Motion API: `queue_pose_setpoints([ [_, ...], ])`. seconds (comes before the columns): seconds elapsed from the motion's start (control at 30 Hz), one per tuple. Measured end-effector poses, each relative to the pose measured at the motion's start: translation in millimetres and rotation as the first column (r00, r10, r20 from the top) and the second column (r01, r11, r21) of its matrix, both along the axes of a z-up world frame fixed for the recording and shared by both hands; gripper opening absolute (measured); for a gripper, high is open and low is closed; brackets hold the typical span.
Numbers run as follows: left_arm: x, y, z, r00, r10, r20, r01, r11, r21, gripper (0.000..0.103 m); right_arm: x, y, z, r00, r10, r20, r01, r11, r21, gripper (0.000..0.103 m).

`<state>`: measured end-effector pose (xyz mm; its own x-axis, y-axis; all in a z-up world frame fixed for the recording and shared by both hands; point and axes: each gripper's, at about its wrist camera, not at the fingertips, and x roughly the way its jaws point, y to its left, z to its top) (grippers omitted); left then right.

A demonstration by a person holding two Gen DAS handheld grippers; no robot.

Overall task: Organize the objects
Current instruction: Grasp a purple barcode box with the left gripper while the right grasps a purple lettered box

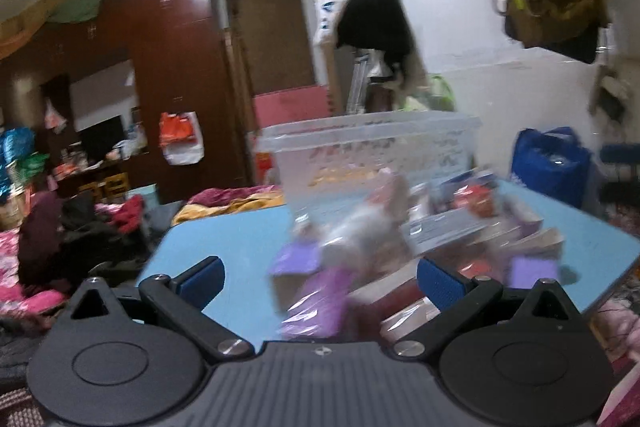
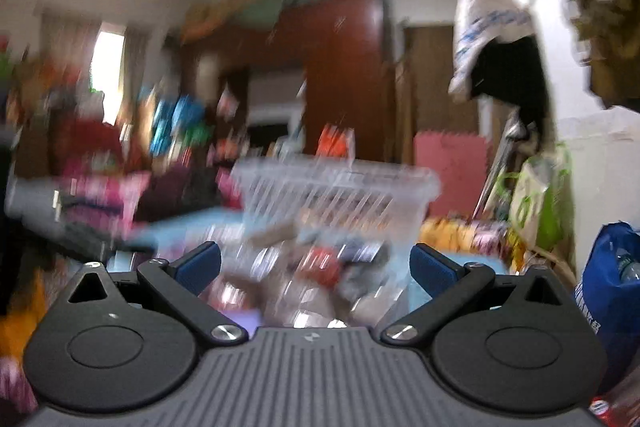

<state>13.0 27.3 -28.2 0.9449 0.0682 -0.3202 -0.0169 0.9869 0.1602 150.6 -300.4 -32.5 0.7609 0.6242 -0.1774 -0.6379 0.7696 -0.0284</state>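
A clear plastic bin [image 1: 372,155] stands at the far side of a light blue table [image 1: 224,247]. In front of it lies a blurred heap of small packets and boxes [image 1: 360,239], purple, red and white. My left gripper [image 1: 318,283] is open and empty, its blue pads either side of the near packets. The right wrist view is heavily blurred: the bin [image 2: 340,191] and the heap [image 2: 316,279] lie ahead of my right gripper [image 2: 316,269], which is open and empty.
A blue bag [image 1: 548,163] stands beside the table on the right, also in the right wrist view [image 2: 612,291]. A bed with clothes [image 1: 80,223] lies left. A brown wardrobe [image 1: 176,67] and hanging garments [image 1: 368,11] are behind.
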Motion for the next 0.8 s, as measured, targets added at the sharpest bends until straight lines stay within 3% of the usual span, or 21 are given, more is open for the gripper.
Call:
queue_pose_setpoints([
  [0.13,-12.4,28.1,-4.7,1.000,0.008,0.011,-0.007,0.999,-0.053,0.102,-6.7,18.4,-12.4,0.997,0.074,0.004,-0.074,0.996,-0.043,0.103],
  [0.27,-11.7,36.2,-11.4,0.999,-0.013,0.035,0.016,0.996,-0.091,0.101,-0.3,36.6,-31.2,0.994,0.100,-0.049,-0.105,0.988,-0.116,0.103],
  [0.57,-2.7,31.6,-38.8,0.997,-0.077,-0.020,0.075,0.994,-0.075,0.092,11.8,46.0,-52.0,0.973,0.162,-0.163,-0.180,0.979,-0.101,0.103],
  [0.67,-1.5,29.6,-44.0,0.996,-0.082,-0.034,0.080,0.994,-0.074,0.075,10.0,41.8,-54.3,0.975,0.155,-0.159,-0.173,0.980,-0.102,0.101],
  [0.73,0.1,26.0,-46.0,0.997,-0.071,-0.031,0.069,0.996,-0.061,0.050,11.3,38.5,-52.9,0.972,0.164,-0.167,-0.180,0.980,-0.084,0.095],
  [0.8,2.2,24.0,-48.2,0.998,-0.062,-0.030,0.061,0.996,-0.059,0.044,10.8,39.5,-53.6,0.972,0.164,-0.168,-0.179,0.981,-0.077,0.089],
])
